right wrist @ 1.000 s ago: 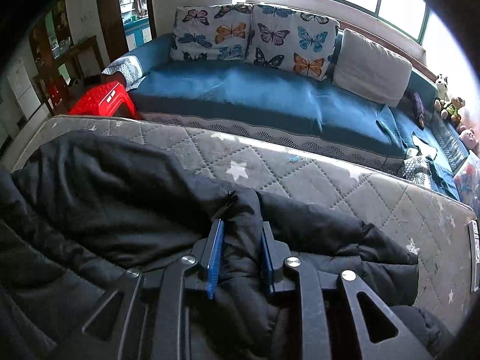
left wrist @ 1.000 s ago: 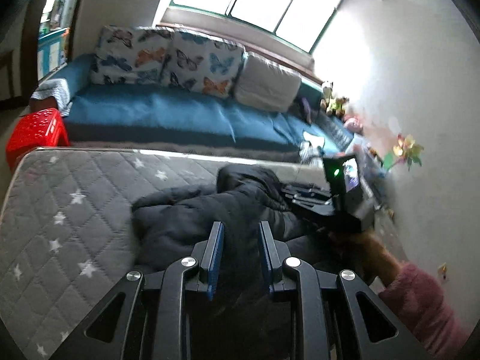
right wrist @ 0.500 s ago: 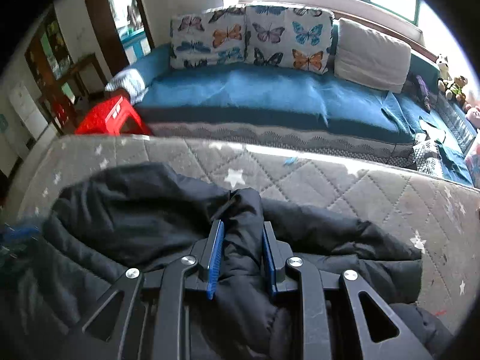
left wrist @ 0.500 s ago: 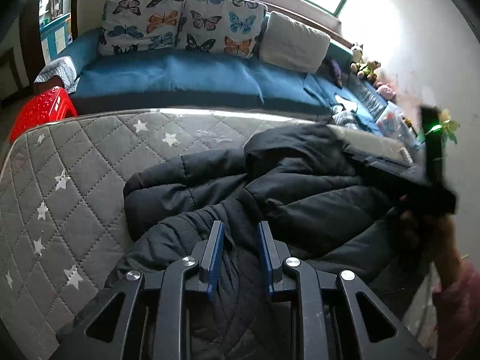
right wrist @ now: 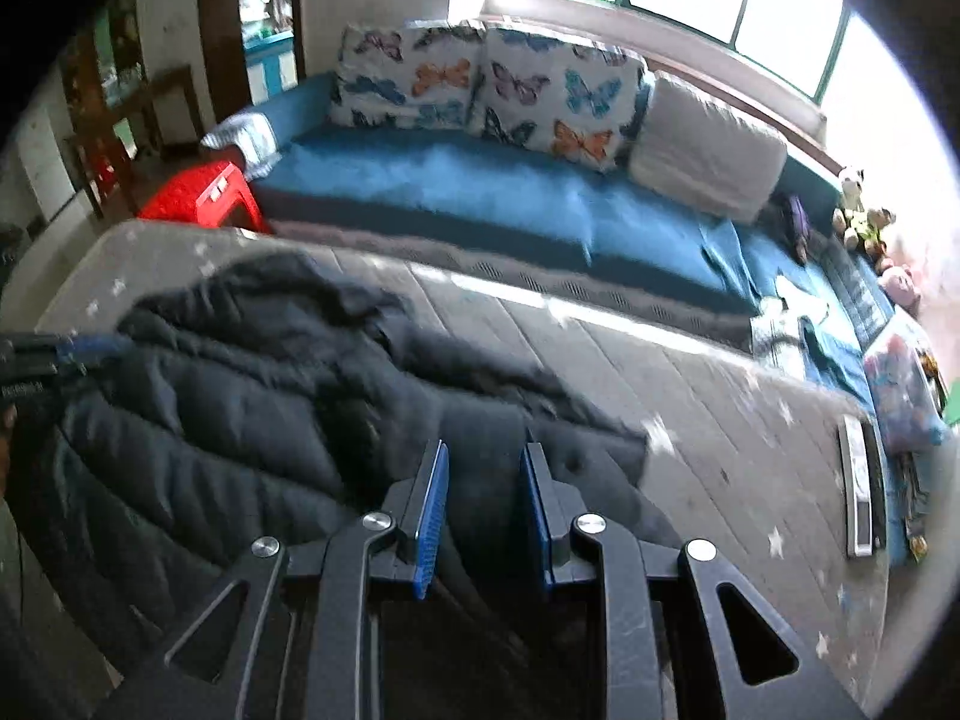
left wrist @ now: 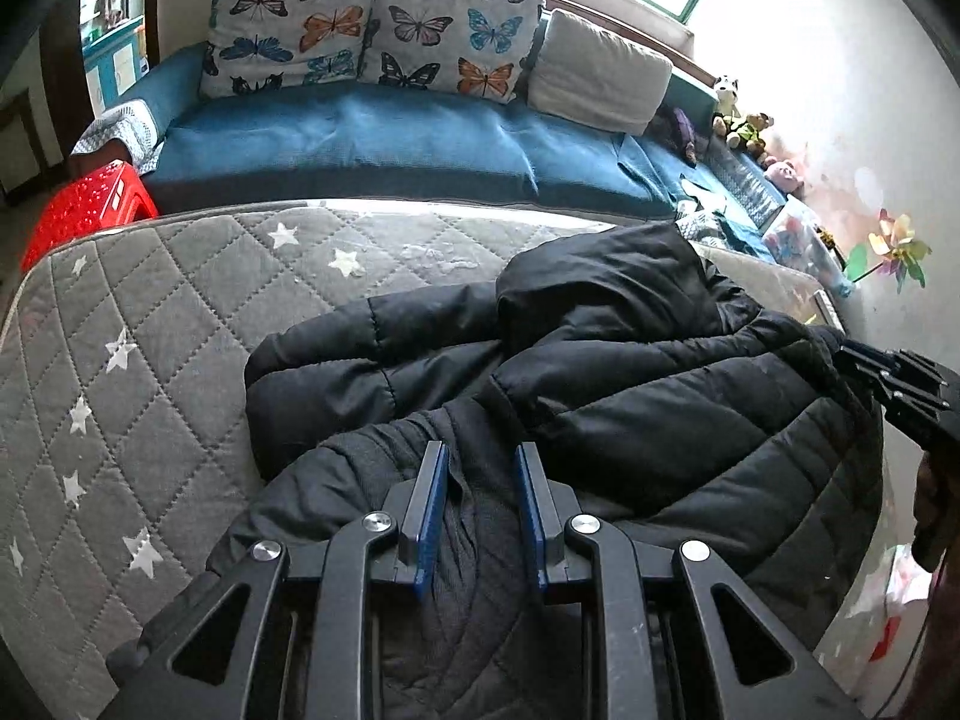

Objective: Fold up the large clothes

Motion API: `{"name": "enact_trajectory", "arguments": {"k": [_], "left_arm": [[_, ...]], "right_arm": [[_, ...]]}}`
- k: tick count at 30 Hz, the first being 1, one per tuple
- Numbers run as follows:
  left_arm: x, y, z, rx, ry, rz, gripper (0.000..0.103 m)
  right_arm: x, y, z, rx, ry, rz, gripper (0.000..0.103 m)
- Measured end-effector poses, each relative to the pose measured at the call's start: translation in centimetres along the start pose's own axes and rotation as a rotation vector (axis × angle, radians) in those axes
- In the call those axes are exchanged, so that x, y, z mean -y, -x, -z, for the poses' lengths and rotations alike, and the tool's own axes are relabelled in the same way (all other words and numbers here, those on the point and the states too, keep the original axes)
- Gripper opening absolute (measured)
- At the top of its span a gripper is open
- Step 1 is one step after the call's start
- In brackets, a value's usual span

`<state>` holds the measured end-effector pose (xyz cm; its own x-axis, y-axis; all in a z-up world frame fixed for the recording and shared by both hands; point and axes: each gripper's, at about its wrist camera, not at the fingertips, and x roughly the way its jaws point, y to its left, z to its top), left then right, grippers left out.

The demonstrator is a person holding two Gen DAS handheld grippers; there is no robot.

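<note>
left gripper (left wrist: 480, 480) fingers pinching black jacket (left wrist: 630, 372), right gripper (right wrist: 483, 480) likewise, remote (right wrist: 861, 480) in right view only

Black puffer jacket (left wrist: 630, 384) heaped on grey quilted star-print mattress (left wrist: 150, 324), blue cushioned sofa (left wrist: 372, 144) behind, butterfly-print pillows (left wrist: 372, 30) on it, red plastic stool (left wrist: 84, 204) at left.

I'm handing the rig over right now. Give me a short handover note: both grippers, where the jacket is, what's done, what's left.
Left gripper: shut on a bunch of the black puffer jacket.
Right gripper: jacket fabric between the pads, apparently gripped; that view is blurred.
Jacket: bunched in a heap on the grey star-quilted mattress.
Done: both grips taken; no neat fold visible.
Left: spread it flat, fold sleeves and body.
</note>
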<state>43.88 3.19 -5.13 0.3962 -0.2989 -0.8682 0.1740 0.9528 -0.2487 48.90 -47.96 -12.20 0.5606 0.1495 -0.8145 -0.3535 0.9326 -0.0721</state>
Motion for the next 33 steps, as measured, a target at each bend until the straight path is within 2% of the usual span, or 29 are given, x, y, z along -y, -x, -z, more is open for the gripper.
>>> {"name": "enact_trajectory", "arguments": {"k": [4, 8, 11, 15, 19, 24, 25, 27, 29, 31, 33], "left_arm": [[0.7, -0.2, 0.0, -0.011, -0.022, -0.029, 0.026], [0.3, -1.1, -0.3, -0.026, -0.023, -0.028, 0.026], [0.1, -0.9, -0.5, -0.021, -0.029, -0.016, 0.026], [0.6, 1.9, -0.6, 0.045, -0.024, 0.001, 0.026], [2.3, 4.0, -1.3, 0.078, -0.045, 0.028, 0.026], [5.1, 4.2, -0.6, 0.066, -0.096, 0.087, 0.026], [5.1, 4.8, -0.2, 0.075, -0.080, 0.081, 0.026], [4.8, 6.8, 1.2, 0.158, -0.081, 0.094, 0.026], [4.1, 8.9, 2.6, 0.215, -0.089, 0.046, 0.026], [2.9, 10.1, 3.8, 0.207, -0.101, -0.019, 0.027], [1.5, 11.0, 4.7, 0.202, -0.075, -0.065, 0.036]], "right_arm": [[0.9, -3.8, 0.2, -0.062, -0.077, -0.041, 0.027], [0.8, -4.6, 0.5, -0.042, -0.072, -0.028, 0.027], [0.6, -3.5, -0.1, -0.034, -0.040, -0.023, 0.026], [0.1, 0.0, -0.8, 0.034, -0.029, -0.029, 0.026], [-2.1, 1.2, -2.3, 0.071, 0.012, -0.100, 0.026], [-6.0, -0.8, -3.0, 0.054, 0.062, -0.218, 0.026], [-7.2, -1.3, -3.0, 0.052, 0.096, -0.220, 0.026], [-7.7, -1.1, -2.9, 0.111, 0.147, -0.153, 0.026], [-6.9, -1.0, -3.0, 0.112, 0.143, -0.139, 0.027], [-5.3, -1.7, -3.4, 0.057, 0.103, -0.183, 0.028], [-3.6, -2.1, -3.6, 0.045, 0.074, -0.175, 0.028]]}}
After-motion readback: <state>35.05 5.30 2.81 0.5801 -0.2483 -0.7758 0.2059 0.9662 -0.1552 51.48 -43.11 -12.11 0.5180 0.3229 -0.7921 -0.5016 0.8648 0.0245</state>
